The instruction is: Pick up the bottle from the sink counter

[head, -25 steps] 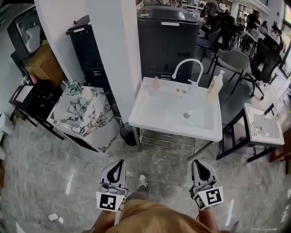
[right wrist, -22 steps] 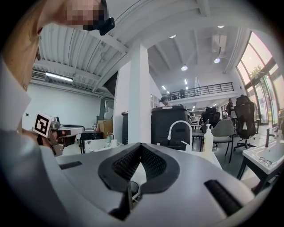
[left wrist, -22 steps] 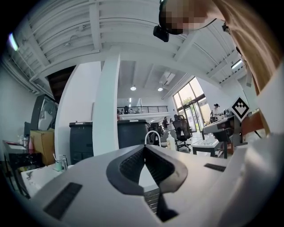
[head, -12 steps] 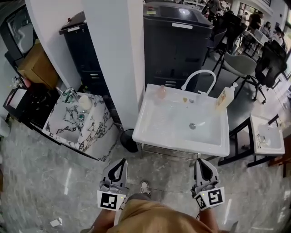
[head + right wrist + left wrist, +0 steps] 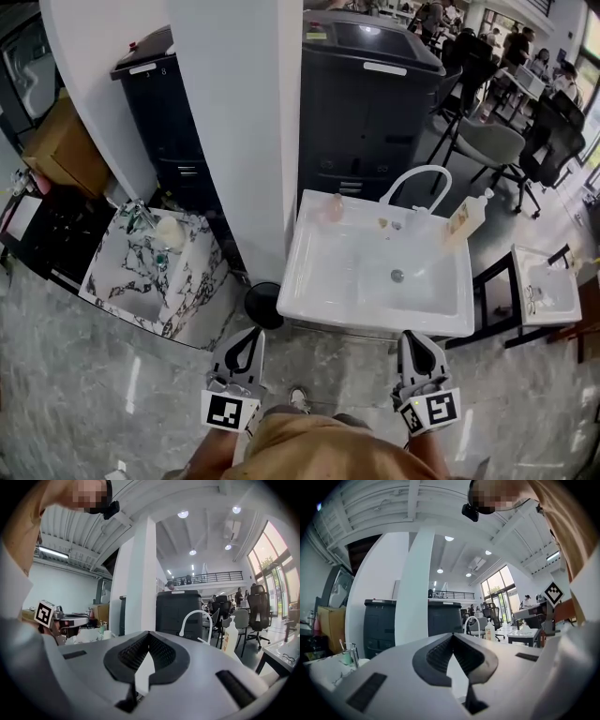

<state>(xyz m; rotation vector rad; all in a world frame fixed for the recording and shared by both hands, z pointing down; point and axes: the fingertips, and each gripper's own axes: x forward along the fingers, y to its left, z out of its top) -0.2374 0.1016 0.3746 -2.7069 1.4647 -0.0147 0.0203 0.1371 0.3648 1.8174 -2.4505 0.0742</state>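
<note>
Facing a white sink counter point(image 5: 375, 325) on a metal frame, set on a glossy grey stone floor point(image 5: 84, 394) beside a broad white pillar point(image 5: 248, 141). Upright on the counter's back right corner, just right of the curved white tap point(image 5: 419, 176): the pump bottle point(image 5: 466, 217), pale yellow inside, well apart from both grippers. At the back left corner, a small pinkish container point(image 5: 335, 208).

Low in the head view, close to the body, the left gripper point(image 5: 247, 339) and the right gripper point(image 5: 415, 341), each aimed towards the sink, each with jaws pressed together and nothing between them.

Behind the sink, a tall dark cabinet point(image 5: 366, 103). Left of the pillar, a second dark cabinet point(image 5: 164, 112), a cardboard box point(image 5: 61, 141) and a marble-patterned basin point(image 5: 117, 281) with its own tap. On the floor between the two basins, a round black bin point(image 5: 263, 305). To the right, another small white basin point(image 5: 558, 281) on a black frame, then office chairs point(image 5: 492, 145) and people point(image 5: 539, 61) far back.

Overhead, in the gripper views, white beams, round ceiling lamps point(image 5: 183, 514), a railed upper gallery point(image 5: 206, 577) and tall windows point(image 5: 276, 573).
</note>
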